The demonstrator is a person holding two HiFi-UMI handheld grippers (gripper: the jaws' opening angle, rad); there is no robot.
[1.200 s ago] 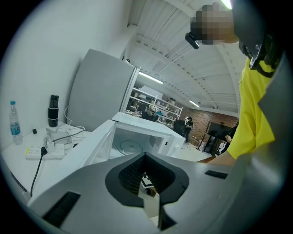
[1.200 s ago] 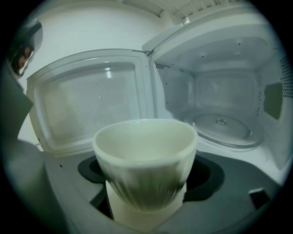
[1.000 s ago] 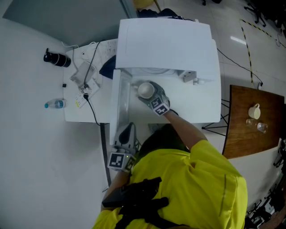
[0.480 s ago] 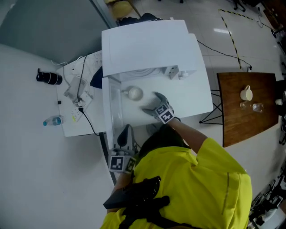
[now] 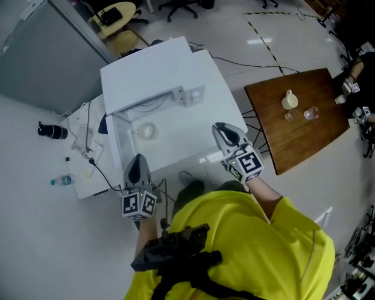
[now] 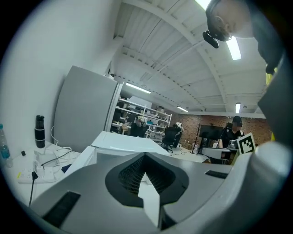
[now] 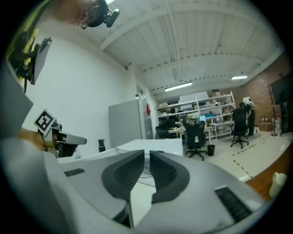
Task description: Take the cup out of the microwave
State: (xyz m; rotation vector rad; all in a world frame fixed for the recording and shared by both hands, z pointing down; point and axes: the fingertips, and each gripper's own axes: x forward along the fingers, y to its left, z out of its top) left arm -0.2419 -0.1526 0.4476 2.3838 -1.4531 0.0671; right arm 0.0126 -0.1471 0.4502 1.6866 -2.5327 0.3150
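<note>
A small white cup (image 5: 145,130) stands alone on the white surface in front of the white microwave (image 5: 153,67), whose door (image 5: 115,143) hangs open at the left. My right gripper (image 5: 226,134) is raised well to the right of the cup, over the surface's right edge. Its jaws are closing to a thin slit with nothing between them (image 7: 147,156). My left gripper (image 5: 137,168) hovers below the cup near the door's front edge, shut and empty (image 6: 145,158). The left gripper (image 7: 69,139) also shows at the left of the right gripper view.
A wooden table (image 5: 302,132) at the right carries a cream mug (image 5: 289,99) and a glass (image 5: 310,113). Left of the microwave a low white table (image 5: 79,132) holds cables, a black flask (image 5: 50,130) and a water bottle (image 5: 60,180). Office chairs (image 5: 117,14) stand behind.
The right gripper let go of the cup, opened wide, then drew back to the right and upward while its jaws came together. The cup stays put. The left gripper rose slightly.
</note>
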